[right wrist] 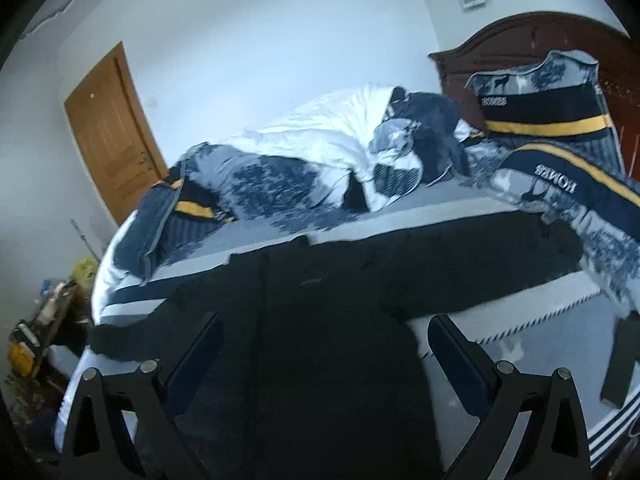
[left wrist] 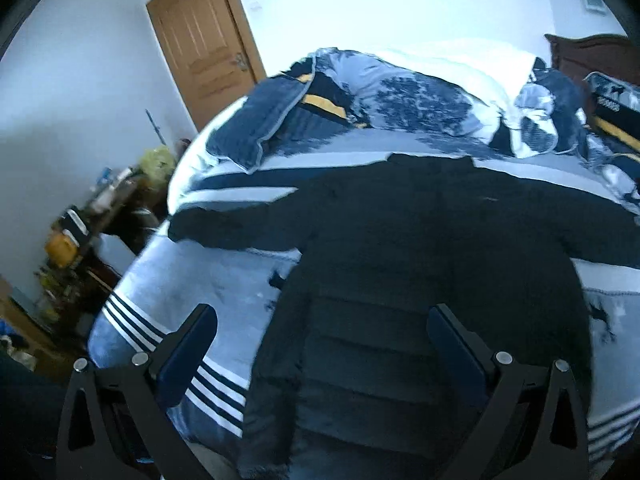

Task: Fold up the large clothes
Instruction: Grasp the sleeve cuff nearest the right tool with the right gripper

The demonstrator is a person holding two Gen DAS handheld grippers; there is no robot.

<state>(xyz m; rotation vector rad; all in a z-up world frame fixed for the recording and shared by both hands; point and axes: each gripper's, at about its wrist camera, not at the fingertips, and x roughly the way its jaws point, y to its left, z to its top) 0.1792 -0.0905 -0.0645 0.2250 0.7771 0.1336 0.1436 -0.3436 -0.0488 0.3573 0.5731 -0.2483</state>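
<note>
A large black padded jacket [left wrist: 400, 240] lies spread flat on the bed [left wrist: 200, 280], collar far from me and both sleeves stretched out sideways. In the right wrist view the same jacket [right wrist: 320, 320] fills the middle, its right sleeve reaching toward the pillows. My left gripper [left wrist: 322, 320] hovers open above the jacket's lower body, near its left edge, with nothing between the fingers. My right gripper [right wrist: 324, 330] is also open, above the jacket's lower right side, with its right finger over the bare sheet.
A rumpled blue, white and yellow quilt [left wrist: 400, 92] is heaped at the bed's far side. Pillows [right wrist: 552, 108] lean on a dark wooden headboard [right wrist: 520, 40] at right. A cluttered low table [left wrist: 80, 232] stands left of the bed, by a wooden door [left wrist: 200, 48].
</note>
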